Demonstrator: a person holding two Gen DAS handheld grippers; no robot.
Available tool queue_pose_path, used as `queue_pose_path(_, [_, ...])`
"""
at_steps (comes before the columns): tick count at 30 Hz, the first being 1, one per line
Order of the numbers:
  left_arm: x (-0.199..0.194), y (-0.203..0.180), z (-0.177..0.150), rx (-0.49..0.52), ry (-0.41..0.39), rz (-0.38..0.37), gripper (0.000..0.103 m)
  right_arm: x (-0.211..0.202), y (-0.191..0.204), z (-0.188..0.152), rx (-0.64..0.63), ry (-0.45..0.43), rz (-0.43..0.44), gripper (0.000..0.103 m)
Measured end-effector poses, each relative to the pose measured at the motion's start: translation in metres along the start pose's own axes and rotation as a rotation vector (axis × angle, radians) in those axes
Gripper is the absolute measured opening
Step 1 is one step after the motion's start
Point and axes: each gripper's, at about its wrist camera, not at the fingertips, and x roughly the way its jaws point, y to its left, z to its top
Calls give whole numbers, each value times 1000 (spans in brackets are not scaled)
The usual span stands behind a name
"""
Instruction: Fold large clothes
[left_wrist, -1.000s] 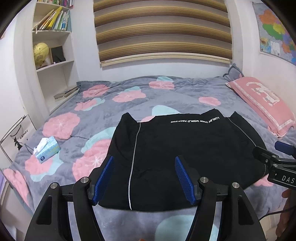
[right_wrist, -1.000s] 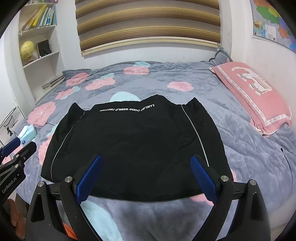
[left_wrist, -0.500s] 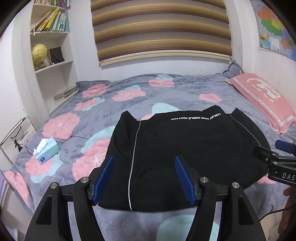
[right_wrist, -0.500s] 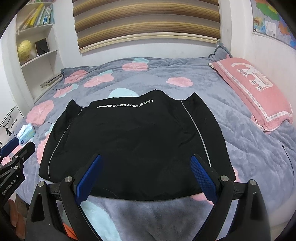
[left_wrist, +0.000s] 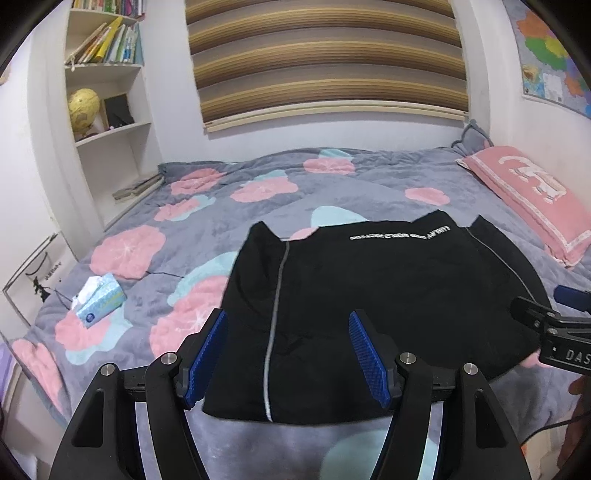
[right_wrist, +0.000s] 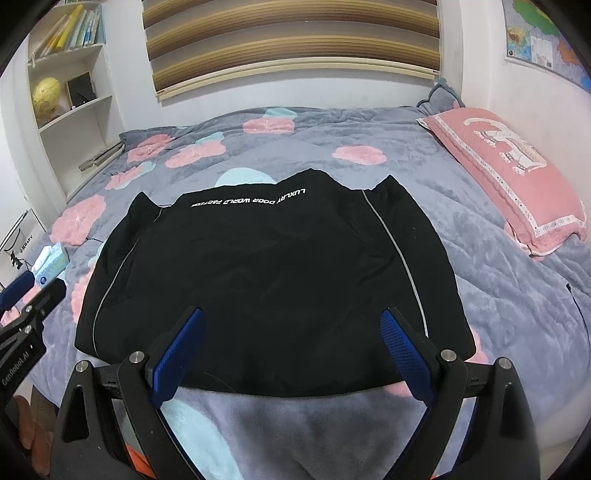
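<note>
White walls close the room on three sides, with one striped blind (left_wrist: 328, 62) over the far wall and one map (right_wrist: 546, 40) on the right wall. One bed (right_wrist: 498, 295) fills most of both views, covered by a grey blanket (left_wrist: 369, 192) with pink and pale blue flowers.

One black garment (right_wrist: 266, 280) lies flat on the near half of the bed, sleeves folded in. Its long axis runs across the bed, from the shelf side to the pillow side. The edge with white lettering points away toward the blind, and the letters read upside down from the cameras. The opposite straight edge lies nearest the grippers. Two thin pale stripes run from near edge to far edge, one close to each side.

One pink pillow (right_wrist: 509, 177) lies at the right, well apart from the garment. One corner shelf (left_wrist: 107, 122) at the left carries a row of books, one yellow globe (left_wrist: 84, 108) and one dark frame. One tissue box (left_wrist: 99, 300) sits on the blanket left of the garment.

Two grippers hover above the near edge. Left gripper (left_wrist: 288, 350) stands partly apart with nothing between its blue pads. Right gripper (right_wrist: 291, 350) is spread wide and empty too.
</note>
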Motion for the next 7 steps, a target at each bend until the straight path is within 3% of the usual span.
queue_pose_path(7, [-5, 15, 0, -11, -47, 16, 69, 4, 2, -2, -2, 10, 0, 96])
